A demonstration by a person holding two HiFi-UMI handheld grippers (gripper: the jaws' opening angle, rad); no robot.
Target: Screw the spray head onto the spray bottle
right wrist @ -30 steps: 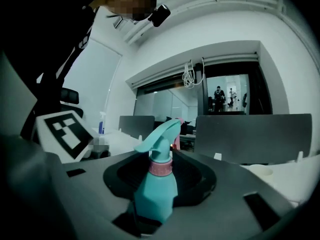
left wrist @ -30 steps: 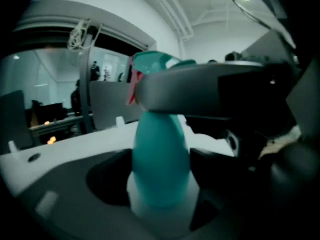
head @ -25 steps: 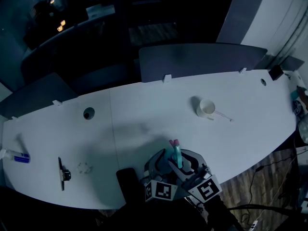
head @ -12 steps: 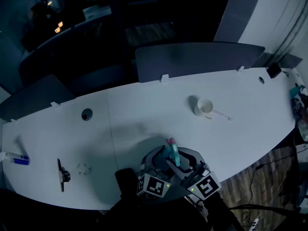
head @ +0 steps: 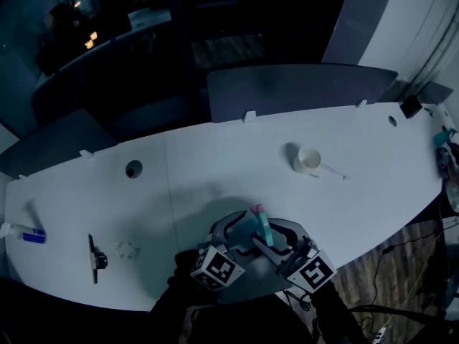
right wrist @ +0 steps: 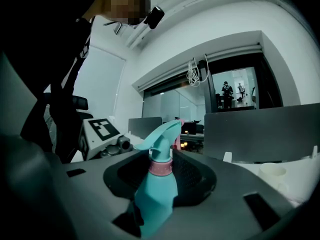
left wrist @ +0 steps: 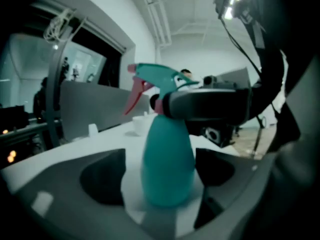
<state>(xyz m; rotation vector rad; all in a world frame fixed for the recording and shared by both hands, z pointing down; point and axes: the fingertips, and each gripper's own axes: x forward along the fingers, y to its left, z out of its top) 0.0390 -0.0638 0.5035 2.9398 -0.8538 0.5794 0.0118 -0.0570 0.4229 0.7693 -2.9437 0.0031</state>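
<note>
A teal spray bottle [head: 265, 229] with a pink trigger stands upright near the table's front edge. In the left gripper view its body [left wrist: 167, 164] sits between the jaws of my left gripper [left wrist: 165, 181]. Those jaws are opening, with a gap on each side and no pad pressing. My right gripper [right wrist: 161, 171] is closed round the pink collar [right wrist: 161, 168] under the spray head [right wrist: 162, 136]; its dark jaws cross the neck in the left gripper view. In the head view the left gripper [head: 240, 236] is left of the bottle and the right gripper [head: 274, 241] is right of it.
A white cup [head: 308, 160] with a thin stick beside it stands further back on the white table [head: 215, 170]. At the far left lie a small bottle [head: 21, 233] and a black object [head: 93, 258]. A cable hole [head: 133, 169] is in the tabletop. Dark partitions [head: 301, 88] line the far edge.
The left gripper's marker cube has swung out to the left and its jaws have spread away from the bottle body. The bottle and the right gripper have stayed in place.
</note>
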